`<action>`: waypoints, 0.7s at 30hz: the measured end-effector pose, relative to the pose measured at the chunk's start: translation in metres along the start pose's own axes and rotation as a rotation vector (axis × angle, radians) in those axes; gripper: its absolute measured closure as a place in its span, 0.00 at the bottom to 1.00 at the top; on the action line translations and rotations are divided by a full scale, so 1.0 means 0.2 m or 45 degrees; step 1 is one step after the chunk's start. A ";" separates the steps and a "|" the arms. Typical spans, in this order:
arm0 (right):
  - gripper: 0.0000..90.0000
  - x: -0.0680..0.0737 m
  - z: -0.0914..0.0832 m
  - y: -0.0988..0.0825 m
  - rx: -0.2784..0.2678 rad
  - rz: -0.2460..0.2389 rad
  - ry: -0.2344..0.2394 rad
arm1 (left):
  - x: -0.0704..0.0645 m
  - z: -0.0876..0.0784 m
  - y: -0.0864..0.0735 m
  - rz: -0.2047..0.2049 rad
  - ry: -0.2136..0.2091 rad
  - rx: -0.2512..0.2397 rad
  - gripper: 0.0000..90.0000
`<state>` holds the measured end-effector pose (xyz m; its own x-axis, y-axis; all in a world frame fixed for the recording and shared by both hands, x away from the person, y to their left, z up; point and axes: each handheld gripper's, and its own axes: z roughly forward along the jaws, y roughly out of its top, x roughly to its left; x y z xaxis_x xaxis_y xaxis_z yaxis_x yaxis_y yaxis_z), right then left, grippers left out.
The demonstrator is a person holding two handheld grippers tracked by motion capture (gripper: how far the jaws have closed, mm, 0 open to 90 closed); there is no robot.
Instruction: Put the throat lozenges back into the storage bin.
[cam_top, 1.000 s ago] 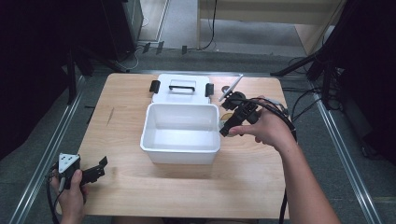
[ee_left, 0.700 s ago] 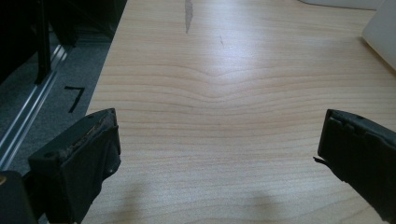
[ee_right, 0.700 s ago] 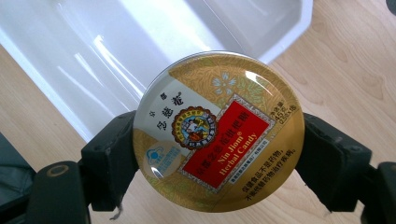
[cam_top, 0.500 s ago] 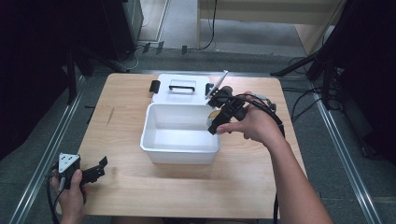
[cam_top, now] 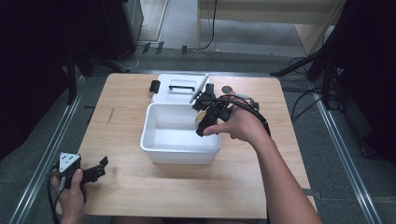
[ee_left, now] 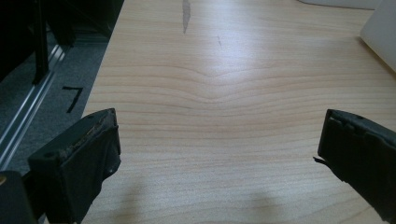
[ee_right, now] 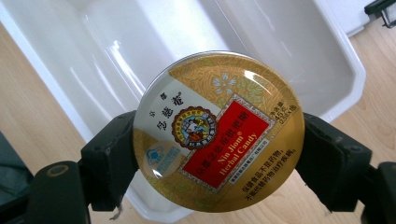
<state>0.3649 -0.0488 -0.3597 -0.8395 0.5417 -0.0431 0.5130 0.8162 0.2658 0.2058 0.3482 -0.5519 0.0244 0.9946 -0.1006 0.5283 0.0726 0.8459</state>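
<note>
Gripping a round gold candy tin [ee_right: 218,131] by its rim, the right tongs [cam_top: 201,119] hang over the right end of a white plastic bin [cam_top: 161,144] at the centre of the high view. In the right gripper view the tin sits at mid-frame between the two black jaws, its printed lid, with a red panel reading "Nin Jiom Herbal Candy", turned toward the camera and the bin's bare white floor [ee_right: 261,51] behind it in the upper half of the frame. The person's right hand [cam_top: 240,123] reaches in from the lower right of the high view, cable trailing over the wrist.

Just behind the bin, toward the top of the frame, a white lid [cam_top: 180,88] with a black handle lies flat on the wooden worktop [cam_top: 121,191], a black clip [cam_top: 154,86] just beside its left edge. A few small items sit to the right of the lid, too small to tell apart.

At lower left of the high view the left tongs [cam_top: 100,167] rest near the worktop's edge in the left hand [cam_top: 72,196], well apart from the bin. The left gripper view shows their jaws spread wide over bare wood, nothing between them.
</note>
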 end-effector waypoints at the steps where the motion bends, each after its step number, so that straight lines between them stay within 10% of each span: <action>1: 0.22 0.00 0.00 0.00 0.000 0.000 0.000 | 0.00 0.00 0.00 -0.001 0.000 0.000 0.00; 21: 0.22 0.03 0.21 0.00 0.055 -0.188 -0.080 | 0.00 0.01 0.01 -0.001 -0.010 0.005 0.00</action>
<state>0.3676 -0.0377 -0.4002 -0.8942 0.4256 -0.1390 0.3932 0.8949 0.2109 0.2090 0.3479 -0.5521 0.0307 0.9939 -0.1058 0.5320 0.0734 0.8436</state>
